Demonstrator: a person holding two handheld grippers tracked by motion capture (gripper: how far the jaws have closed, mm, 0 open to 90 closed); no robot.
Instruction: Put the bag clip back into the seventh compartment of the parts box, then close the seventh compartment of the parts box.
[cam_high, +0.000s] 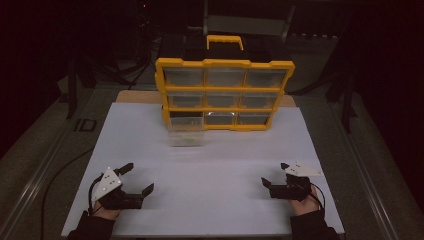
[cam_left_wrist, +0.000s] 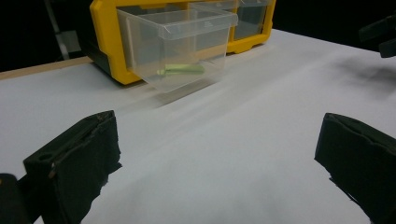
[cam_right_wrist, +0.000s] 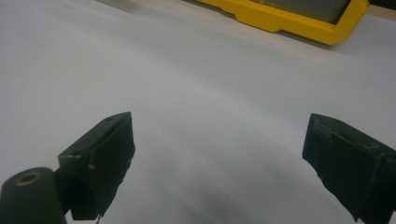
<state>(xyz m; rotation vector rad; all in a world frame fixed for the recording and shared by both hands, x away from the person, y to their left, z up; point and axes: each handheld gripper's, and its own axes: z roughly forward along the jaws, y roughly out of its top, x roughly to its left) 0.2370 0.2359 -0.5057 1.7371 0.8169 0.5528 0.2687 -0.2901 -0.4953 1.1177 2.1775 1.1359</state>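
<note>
Both empty, the left gripper (cam_high: 134, 176) and right gripper (cam_high: 274, 173) hover spread wide above the table (cam_high: 210, 165).

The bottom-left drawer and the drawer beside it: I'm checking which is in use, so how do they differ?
The bottom-left drawer is pulled out onto the white table; the bottom-middle drawer sits pushed into the yellow organizer. The bottom-left drawer holds a green item; what the bottom-middle drawer holds cannot be told. Both are clear plastic.
</note>
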